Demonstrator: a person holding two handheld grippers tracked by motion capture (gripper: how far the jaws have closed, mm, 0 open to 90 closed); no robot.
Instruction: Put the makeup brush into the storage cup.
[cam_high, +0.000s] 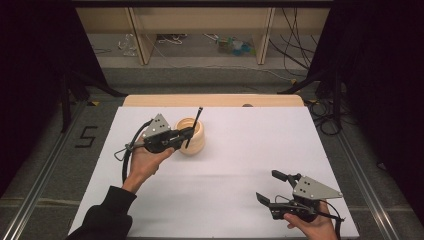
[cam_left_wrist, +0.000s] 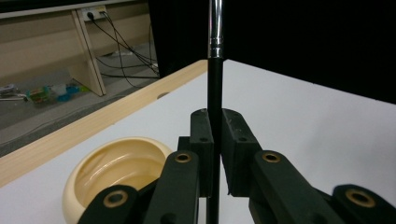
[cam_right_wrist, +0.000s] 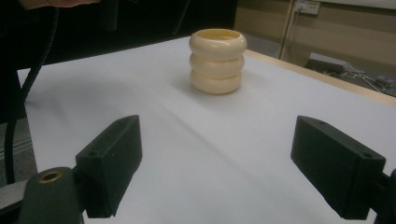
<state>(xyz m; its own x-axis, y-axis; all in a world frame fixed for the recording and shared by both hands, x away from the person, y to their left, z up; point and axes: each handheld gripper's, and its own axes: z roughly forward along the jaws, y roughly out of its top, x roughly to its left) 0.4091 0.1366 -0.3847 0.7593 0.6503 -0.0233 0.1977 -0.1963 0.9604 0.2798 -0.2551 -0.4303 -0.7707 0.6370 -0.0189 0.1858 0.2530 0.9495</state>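
1. Standing upright between the closed pads of the left gripper (cam_left_wrist: 214, 154), the thin black stick (cam_left_wrist: 215, 93) is clamped partway along its length; a chrome sleeve joins it higher up, and both its top and bottom ends are cut off by the frame in the left gripper view.
2. From the high view the stick (cam_high: 195, 127) leans over the mouth of the cream ribbed pot (cam_high: 192, 136), and whether its lower tip is inside the pot or just above the rim cannot be made out, since the left gripper (cam_high: 186, 134) covers that spot.
3. The pot stands upright on the white table top (cam_high: 240, 165), left of centre; in the left gripper view its open mouth (cam_left_wrist: 119, 170) sits just beside the jaws, and the inside looks bare as far as it can be seen.
4. The right gripper (cam_high: 272, 187) rests low near the front right corner of the table, well apart from the pot.
5. Its jaws stand wide apart with only the table top between the pads (cam_right_wrist: 112, 163); the pot (cam_right_wrist: 217, 60) shows far beyond them as three stacked rings.
6. A dark sleeve (cam_high: 107, 212) covers the left forearm.
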